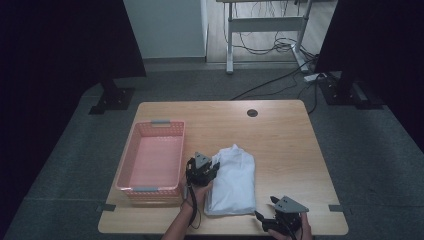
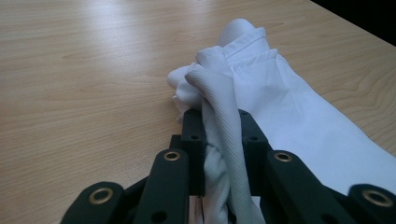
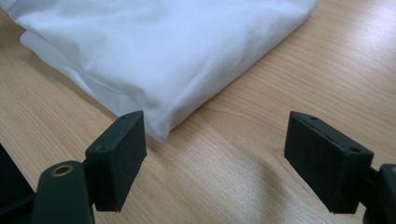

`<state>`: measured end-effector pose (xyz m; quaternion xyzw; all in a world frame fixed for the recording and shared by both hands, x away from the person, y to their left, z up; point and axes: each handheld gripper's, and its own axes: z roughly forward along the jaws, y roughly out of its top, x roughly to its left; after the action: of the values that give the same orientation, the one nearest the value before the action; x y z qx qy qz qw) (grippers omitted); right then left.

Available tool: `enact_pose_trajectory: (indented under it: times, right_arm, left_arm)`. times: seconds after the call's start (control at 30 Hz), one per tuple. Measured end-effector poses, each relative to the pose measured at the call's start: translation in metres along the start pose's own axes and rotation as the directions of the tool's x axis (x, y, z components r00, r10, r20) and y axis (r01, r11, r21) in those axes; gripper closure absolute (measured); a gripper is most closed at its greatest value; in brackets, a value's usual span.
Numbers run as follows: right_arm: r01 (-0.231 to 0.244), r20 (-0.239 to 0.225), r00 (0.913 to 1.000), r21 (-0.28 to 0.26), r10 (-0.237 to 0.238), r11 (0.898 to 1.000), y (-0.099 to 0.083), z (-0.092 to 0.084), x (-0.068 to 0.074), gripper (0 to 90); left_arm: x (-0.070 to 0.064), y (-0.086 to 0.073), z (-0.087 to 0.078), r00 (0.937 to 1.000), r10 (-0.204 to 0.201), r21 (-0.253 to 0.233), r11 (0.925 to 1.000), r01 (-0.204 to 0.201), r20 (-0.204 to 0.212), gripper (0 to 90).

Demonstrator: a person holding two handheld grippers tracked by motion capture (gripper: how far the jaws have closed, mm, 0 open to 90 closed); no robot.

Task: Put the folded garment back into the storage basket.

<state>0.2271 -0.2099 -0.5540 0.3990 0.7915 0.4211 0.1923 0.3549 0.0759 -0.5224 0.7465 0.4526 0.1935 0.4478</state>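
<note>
A folded white shirt [image 1: 234, 180] lies on the wooden table [image 1: 280, 140], right of a pink basket [image 1: 152, 160]. My left gripper [image 1: 212, 169] sits at the shirt's left edge, shut on a bunched fold of the shirt [image 2: 219, 107]; the cloth runs between its jaws in the left gripper view. My right gripper [image 1: 265, 212] rests near the table's front edge, just right of the shirt's near corner. Its jaws stand wide open, with bare wood between them and the shirt's corner [image 3: 159, 126] beside the left pad [image 3: 119, 154].
The pink basket has grey handles and nothing inside. A round cable hole [image 1: 252, 113] sits at the table's far side. Black stands [image 1: 112, 97] and cables [image 1: 280, 45] lie on the floor beyond.
</note>
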Motion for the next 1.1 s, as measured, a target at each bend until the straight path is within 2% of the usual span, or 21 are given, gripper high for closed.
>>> enact_pose_trajectory:
  times: [0.6,1.1]
  right_arm:
    - [0.027,-0.019,0.9995,0.023,-0.026,0.999,0.010,0.017,0.009,21.8]
    - [0.029,-0.038,0.9989,0.050,-0.027,0.998,0.018,0.034,0.014,25.5]
  left_arm:
    - [-0.002,-0.001,-0.001,1.0000,0.001,-0.003,1.0000,-0.001,0.002,76.2]
    - [-0.001,-0.004,0.000,1.0000,-0.005,-0.007,1.0000,0.005,0.001,76.1]
